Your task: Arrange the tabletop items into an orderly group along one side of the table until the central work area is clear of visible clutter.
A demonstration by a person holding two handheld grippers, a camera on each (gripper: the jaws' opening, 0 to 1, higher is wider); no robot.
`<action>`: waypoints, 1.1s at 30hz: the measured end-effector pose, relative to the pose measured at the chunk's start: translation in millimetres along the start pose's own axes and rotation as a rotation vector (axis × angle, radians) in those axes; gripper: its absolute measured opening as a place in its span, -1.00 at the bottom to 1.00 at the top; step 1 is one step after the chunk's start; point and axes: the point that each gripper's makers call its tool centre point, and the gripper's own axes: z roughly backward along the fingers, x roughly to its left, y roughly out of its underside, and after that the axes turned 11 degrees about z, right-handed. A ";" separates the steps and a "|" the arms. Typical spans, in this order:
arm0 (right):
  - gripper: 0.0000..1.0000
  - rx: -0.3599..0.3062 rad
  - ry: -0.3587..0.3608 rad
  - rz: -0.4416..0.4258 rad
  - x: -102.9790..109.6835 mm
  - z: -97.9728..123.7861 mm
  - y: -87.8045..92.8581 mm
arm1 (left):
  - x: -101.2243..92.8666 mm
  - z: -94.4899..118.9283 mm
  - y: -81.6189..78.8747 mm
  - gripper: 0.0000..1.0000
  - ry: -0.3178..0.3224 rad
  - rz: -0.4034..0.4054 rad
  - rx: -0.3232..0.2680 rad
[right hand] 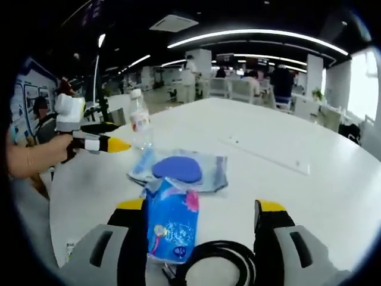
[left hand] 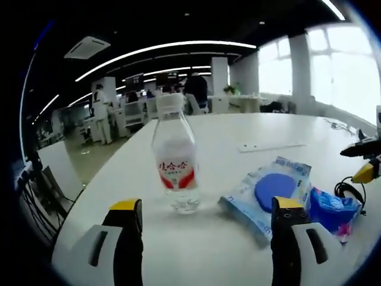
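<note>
Three items crowd the near part of the table (left hand: 286, 128): a water bottle (left hand: 174, 155), a flat packet (left hand: 271, 192) and a blue pouch (right hand: 172, 219). Both grippers are apart and empty, the left gripper (left hand: 205, 229) facing the bottle, the right gripper (right hand: 199, 229) straddling the pouch. Grasping seems next; closing on the pouch needs a slight advance.

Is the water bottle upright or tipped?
Upright: the water bottle stands on its base on the white table, white cap on top.
</note>
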 end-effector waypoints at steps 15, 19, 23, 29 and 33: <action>-0.08 -0.019 0.091 0.049 -24.0 -49.9 1.3 | -24.5 -5.6 31.9 0.30 0.047 0.079 0.058; -0.12 -0.020 0.087 0.005 -26.4 -60.8 5.9 | -30.1 -2.3 33.2 0.11 0.046 0.050 0.039; -0.20 -0.033 0.083 -0.045 -27.6 -70.4 10.6 | -35.5 -1.2 37.9 0.03 0.050 0.046 0.050; -0.41 -0.037 0.084 -0.044 -27.7 -76.9 12.1 | -52.1 -4.4 51.9 -0.16 0.097 0.090 0.088; -0.50 -0.030 0.072 -0.021 -24.1 -81.0 14.6 | -56.7 -7.2 58.9 -0.25 0.102 0.118 0.116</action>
